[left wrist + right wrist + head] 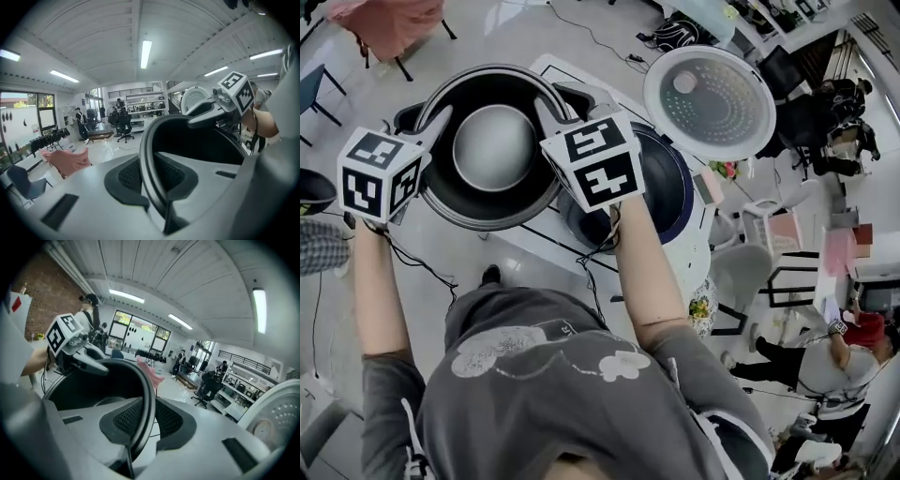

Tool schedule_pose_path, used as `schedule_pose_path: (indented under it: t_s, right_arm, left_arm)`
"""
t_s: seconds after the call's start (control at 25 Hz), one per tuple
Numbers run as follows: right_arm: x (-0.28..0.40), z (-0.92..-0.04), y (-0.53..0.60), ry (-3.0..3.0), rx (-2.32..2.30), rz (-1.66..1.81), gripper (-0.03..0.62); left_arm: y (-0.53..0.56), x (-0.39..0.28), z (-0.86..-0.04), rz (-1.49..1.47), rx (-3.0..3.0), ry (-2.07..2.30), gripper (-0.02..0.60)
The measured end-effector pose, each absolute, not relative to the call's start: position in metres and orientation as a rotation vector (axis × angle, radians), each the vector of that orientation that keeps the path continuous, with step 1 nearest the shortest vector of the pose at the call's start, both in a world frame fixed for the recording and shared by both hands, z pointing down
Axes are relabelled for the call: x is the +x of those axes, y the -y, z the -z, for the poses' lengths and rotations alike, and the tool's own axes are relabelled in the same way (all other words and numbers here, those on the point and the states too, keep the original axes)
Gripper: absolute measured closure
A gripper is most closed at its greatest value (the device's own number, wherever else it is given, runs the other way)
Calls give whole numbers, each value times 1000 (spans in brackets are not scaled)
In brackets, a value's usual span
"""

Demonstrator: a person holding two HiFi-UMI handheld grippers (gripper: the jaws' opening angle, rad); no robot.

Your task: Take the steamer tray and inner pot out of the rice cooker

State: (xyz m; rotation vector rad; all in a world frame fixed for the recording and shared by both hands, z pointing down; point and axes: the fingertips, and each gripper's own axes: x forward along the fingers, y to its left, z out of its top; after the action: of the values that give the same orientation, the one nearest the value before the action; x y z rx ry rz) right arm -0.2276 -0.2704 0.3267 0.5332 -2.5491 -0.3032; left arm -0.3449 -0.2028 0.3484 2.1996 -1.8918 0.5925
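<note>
The dark inner pot (492, 150) with its grey bottom hangs between my two grippers, left of the white rice cooker (680, 192). My left gripper (433, 127) is shut on the pot's left rim (149, 154). My right gripper (561, 103) is shut on the opposite rim (148, 397). In each gripper view the thin rim runs between that gripper's dark ribbed pads (133, 176) (126, 420). The left gripper view shows the right gripper (206, 110) across the pot, and the right gripper view shows the left gripper (79, 359). The cooker's perforated lid (710, 101) stands open. I cannot pick out a steamer tray.
A white table (530, 242) lies under the pot and cooker. A chair with pink cloth (386, 23) stands at the far left. Cables trail from my grippers down to the floor (422, 267). A person (848, 352) and shelves with clutter are at the right.
</note>
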Motion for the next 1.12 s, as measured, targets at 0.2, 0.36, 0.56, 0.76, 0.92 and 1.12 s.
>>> schedule_pose_path:
  t_s: [0.2, 0.36, 0.56, 0.76, 0.92, 1.12]
  right_arm:
    - [-257, -390, 272, 2384, 530, 211, 491]
    - [-265, -427, 278, 2266, 539, 178, 490]
    - [-261, -472, 286, 2136, 547, 124, 487]
    - [-261, -504, 291, 2039, 565, 92, 485]
    - [-262, -522, 295, 2002, 593, 84, 484]
    - [-263, -534, 306, 2001, 641, 76, 484]
  left_arm:
    - [202, -373, -403, -618, 2145, 1810, 518]
    - [209, -382, -442, -605, 2129, 1717, 518]
    - [219, -381, -483, -599, 2136, 1637, 518]
    - [226, -382, -511, -596, 2128, 1564, 515]
    - [230, -385, -526, -598, 2110, 1517, 514]
    - [240, -385, -541, -617, 2078, 1455, 512]
